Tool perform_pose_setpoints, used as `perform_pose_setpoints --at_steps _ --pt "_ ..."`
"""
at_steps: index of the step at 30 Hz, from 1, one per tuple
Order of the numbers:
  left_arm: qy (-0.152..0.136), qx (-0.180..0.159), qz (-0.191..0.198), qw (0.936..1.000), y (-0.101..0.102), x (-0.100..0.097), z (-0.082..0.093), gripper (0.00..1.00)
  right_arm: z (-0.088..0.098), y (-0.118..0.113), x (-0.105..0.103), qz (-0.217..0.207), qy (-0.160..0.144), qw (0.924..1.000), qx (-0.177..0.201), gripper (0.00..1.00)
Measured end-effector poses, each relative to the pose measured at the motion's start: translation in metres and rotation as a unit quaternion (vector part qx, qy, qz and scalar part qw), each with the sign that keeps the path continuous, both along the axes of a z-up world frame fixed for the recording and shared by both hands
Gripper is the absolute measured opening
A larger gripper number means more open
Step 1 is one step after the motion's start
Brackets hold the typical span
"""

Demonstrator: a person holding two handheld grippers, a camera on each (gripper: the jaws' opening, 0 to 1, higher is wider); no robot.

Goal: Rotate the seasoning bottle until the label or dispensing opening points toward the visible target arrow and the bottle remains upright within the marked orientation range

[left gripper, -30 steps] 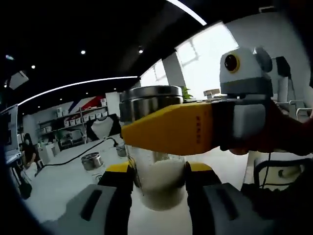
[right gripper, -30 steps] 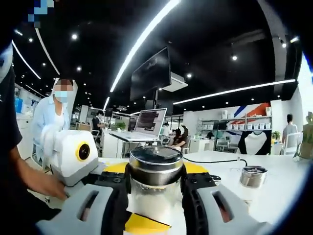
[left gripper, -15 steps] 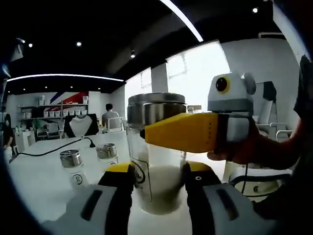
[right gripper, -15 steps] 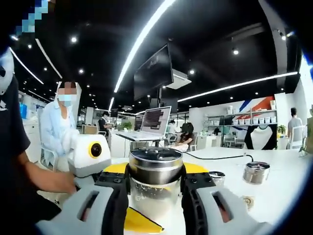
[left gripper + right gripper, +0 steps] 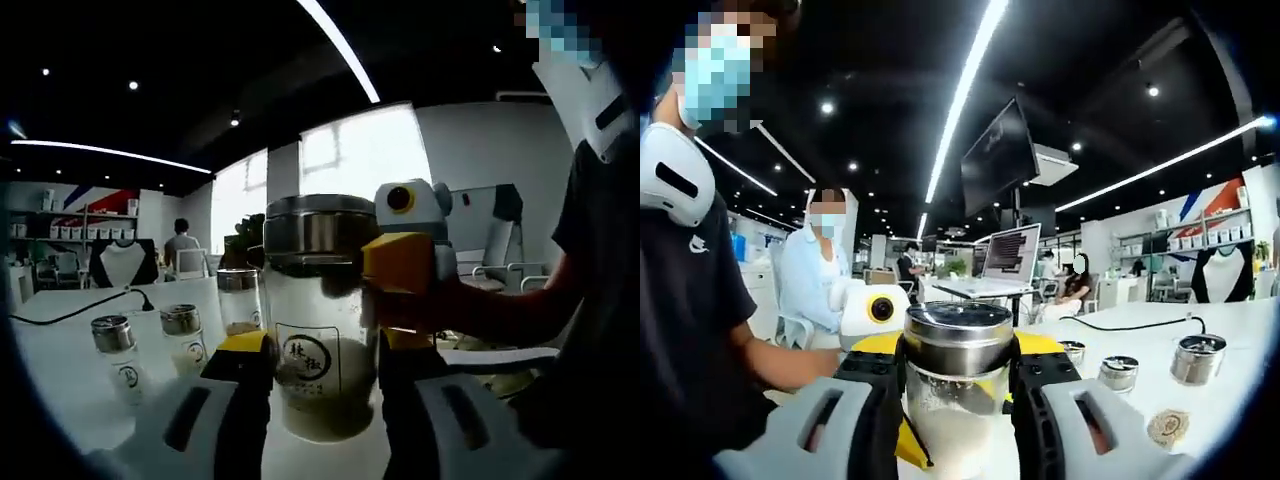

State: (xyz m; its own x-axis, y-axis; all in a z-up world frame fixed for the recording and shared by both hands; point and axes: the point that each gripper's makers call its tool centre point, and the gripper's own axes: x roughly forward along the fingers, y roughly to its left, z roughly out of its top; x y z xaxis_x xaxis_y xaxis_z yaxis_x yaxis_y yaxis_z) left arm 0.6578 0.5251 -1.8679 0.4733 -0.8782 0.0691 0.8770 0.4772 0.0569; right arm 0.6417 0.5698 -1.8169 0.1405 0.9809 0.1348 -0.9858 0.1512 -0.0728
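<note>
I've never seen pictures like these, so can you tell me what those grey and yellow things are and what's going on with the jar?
No robot here: a person holds a grabbing tool in each hand, and each tool carries a little camera looking along its two jaws. The left gripper view shows the left tool, the right gripper view the right tool. Both squeeze the same seasoning bottle, a clear jar with a metal lid and pale powder inside. It stands upright on a white table. In the left gripper view you see its round label facing the camera, and the other tool coming in from the right. More small jars stand on the table too. Behind is a big room with a laptop and other people.
</note>
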Motion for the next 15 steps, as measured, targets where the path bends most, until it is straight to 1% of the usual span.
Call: perform_pose_setpoints --at_steps 3,5,6,7,8,9,10,11,12,15 --pt "0.005 0.000 -0.007 1.0000 -0.003 -0.002 -0.002 0.44 -0.002 0.002 -0.003 0.006 -0.004 1.0000 -0.004 0.38" --pt "0.005 0.005 0.010 0.9999 -0.003 0.002 -0.002 0.44 -0.003 0.003 -0.001 -0.004 -0.012 0.9999 -0.006 0.39" --pt "0.002 0.013 0.026 0.9996 -0.002 0.005 -0.003 0.44 -0.003 0.003 0.001 -0.017 -0.027 0.9994 -0.012 0.39" --pt "0.004 0.018 0.034 0.9992 -0.002 0.006 -0.004 0.44 -0.005 0.004 0.003 -0.026 -0.039 0.9987 -0.020 0.39" --pt "0.005 0.022 0.042 0.9989 -0.001 0.008 -0.005 0.44 -0.005 0.005 0.003 -0.029 -0.044 0.9983 -0.024 0.39" --pt "0.005 0.025 0.052 0.9983 -0.001 0.011 -0.005 0.44 -0.006 0.007 0.005 -0.045 -0.060 0.9967 -0.031 0.39" --pt "-0.002 0.030 0.075 0.9967 0.002 0.016 -0.005 0.44 -0.006 0.007 0.006 -0.049 -0.063 0.9963 -0.031 0.39" --pt "-0.009 0.028 0.099 0.9947 0.006 0.020 -0.003 0.44 -0.004 0.008 0.009 -0.063 -0.069 0.9952 -0.028 0.39" --pt "-0.013 0.027 0.115 0.9929 0.009 0.023 -0.002 0.44 -0.002 0.008 0.012 -0.078 -0.069 0.9944 -0.017 0.38" --pt "-0.010 0.027 0.159 0.9869 0.016 0.030 0.001 0.44 0.002 0.007 0.020 -0.111 -0.052 0.9924 0.006 0.38"
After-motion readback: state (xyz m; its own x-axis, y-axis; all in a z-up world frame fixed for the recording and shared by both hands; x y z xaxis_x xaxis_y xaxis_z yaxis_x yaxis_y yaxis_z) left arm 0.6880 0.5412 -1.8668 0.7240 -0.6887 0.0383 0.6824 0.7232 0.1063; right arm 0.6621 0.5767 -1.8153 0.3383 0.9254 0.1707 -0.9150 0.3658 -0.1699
